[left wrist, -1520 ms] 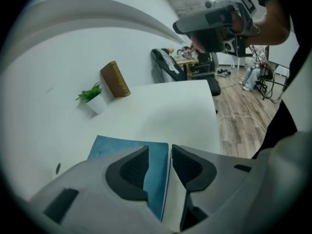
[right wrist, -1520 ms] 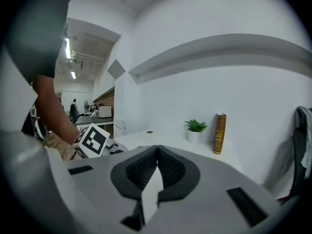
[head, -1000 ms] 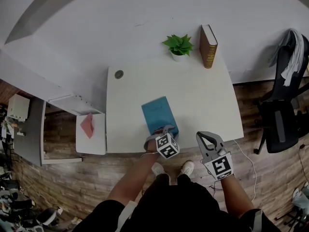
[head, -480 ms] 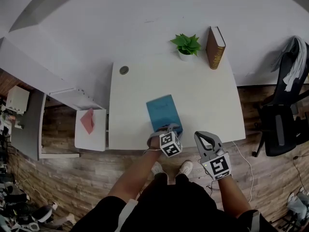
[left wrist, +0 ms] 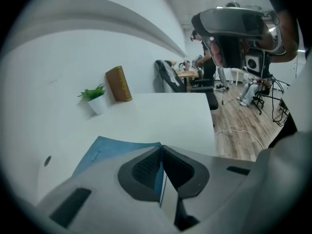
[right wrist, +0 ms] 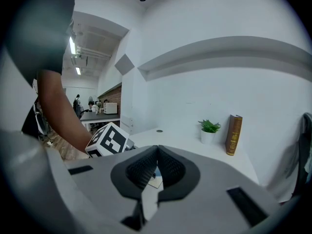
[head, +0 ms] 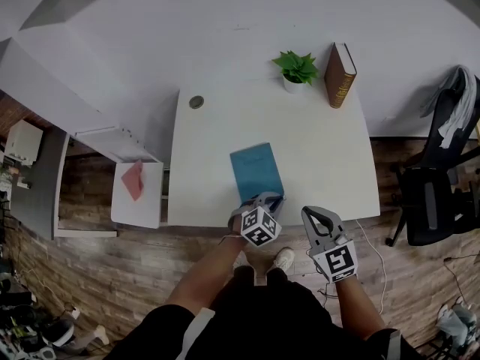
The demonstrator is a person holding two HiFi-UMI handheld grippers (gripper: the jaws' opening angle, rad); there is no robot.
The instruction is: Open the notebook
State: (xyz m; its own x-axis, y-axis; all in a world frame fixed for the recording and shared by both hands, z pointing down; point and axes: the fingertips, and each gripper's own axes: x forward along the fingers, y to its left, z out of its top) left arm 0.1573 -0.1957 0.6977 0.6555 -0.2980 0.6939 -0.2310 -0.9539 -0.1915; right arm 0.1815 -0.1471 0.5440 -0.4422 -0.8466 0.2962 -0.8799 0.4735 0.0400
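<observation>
A blue notebook [head: 256, 169] lies shut on the white table [head: 322, 148], near its front edge. My left gripper [head: 271, 199] is at the notebook's near right corner. Its jaws are closing, and in the left gripper view the pads [left wrist: 146, 167] pinch the thin blue cover [left wrist: 112, 152] between them, the left gripper [left wrist: 161, 147] tilted downward. My right gripper [head: 313, 212] hovers off the table's front edge, to the right of the left one. In the right gripper view the right gripper [right wrist: 157, 150] has its jaws together with nothing between them.
A small potted plant [head: 298, 70] and an upright brown book [head: 340, 73] stand at the table's far edge. A round cable grommet [head: 196, 102] sits at the far left corner. A low cabinet with a pink item [head: 133, 180] is left, an office chair [head: 439, 193] right.
My left gripper's jaws have come together on the notebook's near corner and risen slightly. My right gripper has drifted a little sideways.
</observation>
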